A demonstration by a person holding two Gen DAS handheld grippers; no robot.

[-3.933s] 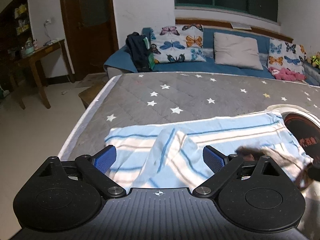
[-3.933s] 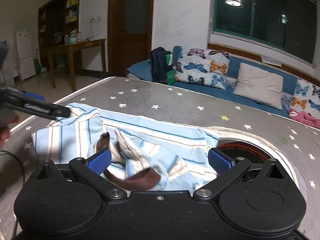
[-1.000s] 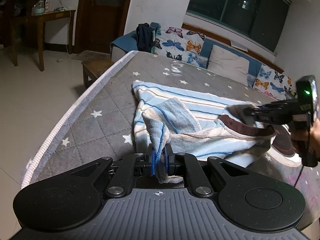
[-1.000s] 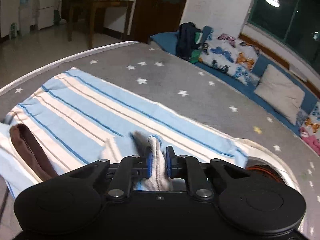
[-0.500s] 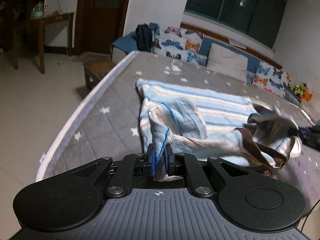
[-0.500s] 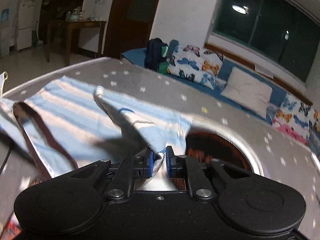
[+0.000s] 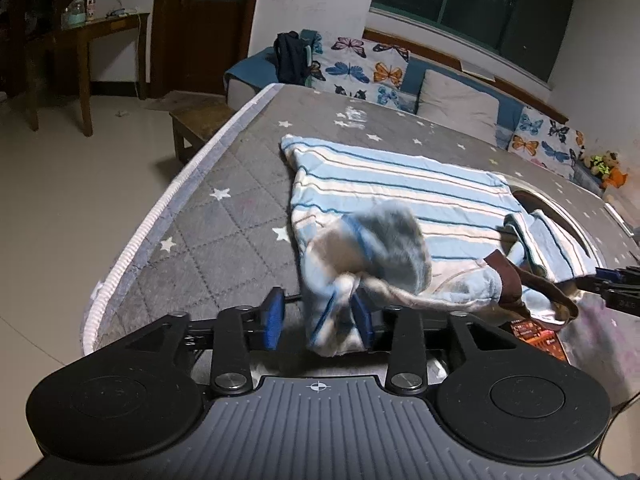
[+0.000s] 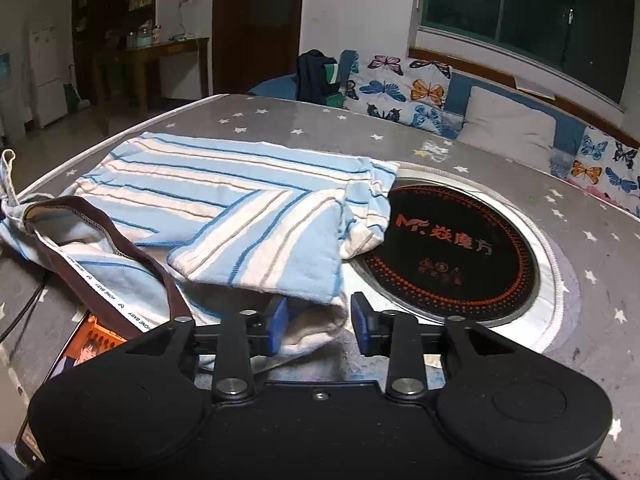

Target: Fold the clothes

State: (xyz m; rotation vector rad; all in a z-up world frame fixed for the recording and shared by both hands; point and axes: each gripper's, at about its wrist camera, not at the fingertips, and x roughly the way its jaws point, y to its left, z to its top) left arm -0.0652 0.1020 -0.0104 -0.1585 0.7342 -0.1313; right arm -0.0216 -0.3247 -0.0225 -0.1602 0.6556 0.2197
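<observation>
Both grippers are being held with their blue pads spread apart. At the left gripper (image 7: 319, 317), a blurred bunch of cloth is lying between the pads, against the right pad and clear of the left one, so nothing is being clamped. At the right gripper (image 8: 319, 319), a white hem is lying in the gap without being pinched. The striped shirt (image 8: 224, 200) is being shown spread on the star-patterned grey mattress (image 7: 224, 208), one sleeve folded across its body and its brown collar (image 8: 100, 264) lying near the front edge. One corner of the shirt is overlapping a round black cooktop (image 8: 460, 256) set into the surface.
</observation>
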